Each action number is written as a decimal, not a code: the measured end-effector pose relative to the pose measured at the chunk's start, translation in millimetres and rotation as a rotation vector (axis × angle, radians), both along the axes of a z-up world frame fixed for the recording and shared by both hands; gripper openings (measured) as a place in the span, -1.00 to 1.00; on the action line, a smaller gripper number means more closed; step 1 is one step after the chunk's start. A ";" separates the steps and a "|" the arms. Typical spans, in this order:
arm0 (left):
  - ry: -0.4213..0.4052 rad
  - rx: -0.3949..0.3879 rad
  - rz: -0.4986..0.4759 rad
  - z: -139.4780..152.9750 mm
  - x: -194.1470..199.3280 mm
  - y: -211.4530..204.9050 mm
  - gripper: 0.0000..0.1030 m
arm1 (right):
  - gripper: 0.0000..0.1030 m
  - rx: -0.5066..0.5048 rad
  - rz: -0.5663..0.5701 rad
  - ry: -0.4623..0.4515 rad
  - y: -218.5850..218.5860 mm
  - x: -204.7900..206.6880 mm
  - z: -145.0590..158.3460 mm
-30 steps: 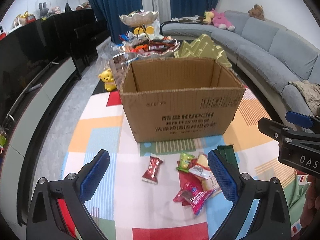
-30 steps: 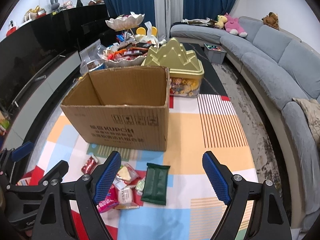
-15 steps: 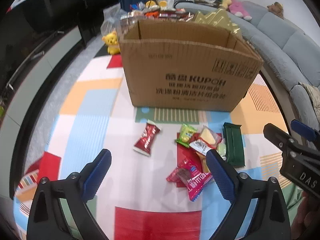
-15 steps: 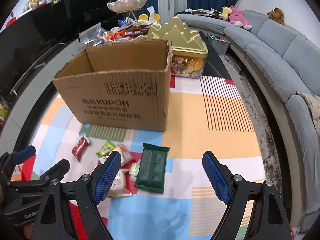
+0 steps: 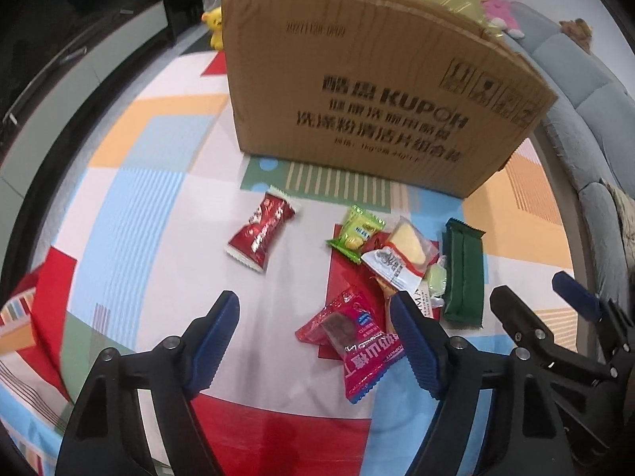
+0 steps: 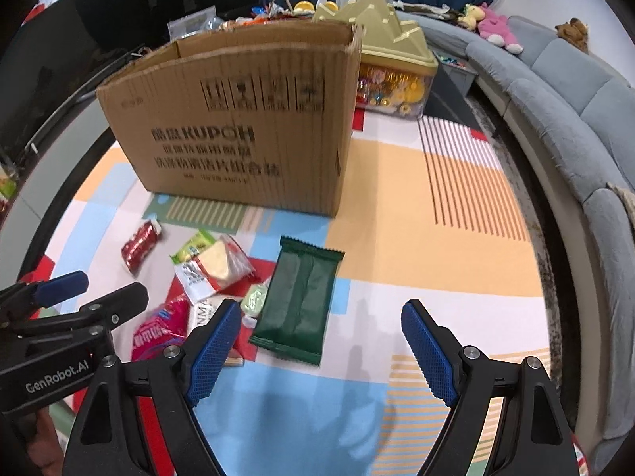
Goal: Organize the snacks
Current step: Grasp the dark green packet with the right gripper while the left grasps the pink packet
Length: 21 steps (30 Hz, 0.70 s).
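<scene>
Several snack packets lie on the patterned mat in front of an open cardboard box. A pink packet lies between the jaws of my left gripper, which are closing without touching it. A red packet lies apart to the left. A light green packet and a clear wedge packet sit in the pile. A dark green packet lies just ahead of my right gripper, which is open and empty.
A gold-lidded candy tub stands behind the box on its right. A grey sofa curves along the right side. A dark TV cabinet runs along the left. A yellow plush toy sits left of the box.
Both grippers have come down toward the packets, so the box and snacks look larger. The left jaws have narrowed around the pink packet. The right jaws kept their width.
</scene>
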<state>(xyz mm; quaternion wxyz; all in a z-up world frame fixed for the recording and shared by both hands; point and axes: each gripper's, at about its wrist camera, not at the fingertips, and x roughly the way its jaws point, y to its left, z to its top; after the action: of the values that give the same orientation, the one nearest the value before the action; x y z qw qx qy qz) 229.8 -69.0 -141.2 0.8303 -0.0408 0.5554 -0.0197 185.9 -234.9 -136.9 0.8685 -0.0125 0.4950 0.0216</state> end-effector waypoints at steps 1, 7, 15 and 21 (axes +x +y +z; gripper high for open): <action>0.008 -0.003 0.007 -2.6 0.8 -0.1 0.49 | 0.63 0.002 0.002 0.010 0.0 1.6 -3.7; 0.064 -0.021 0.032 -18.7 4.6 -0.8 0.37 | 0.63 0.012 0.014 0.062 -0.8 10.7 -23.1; 0.099 -0.060 0.030 -34.2 5.3 -6.2 0.38 | 0.58 0.025 0.010 0.110 -4.9 19.6 -40.4; 0.117 -0.071 0.038 -41.5 5.0 -6.3 0.38 | 0.58 0.033 0.007 0.099 -5.3 26.1 -40.6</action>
<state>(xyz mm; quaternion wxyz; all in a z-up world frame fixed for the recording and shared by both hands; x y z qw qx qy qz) 234.8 -75.3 -182.8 0.7947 -0.0818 0.6011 -0.0213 212.0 -240.2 -177.5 0.8429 0.0013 0.5371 0.0333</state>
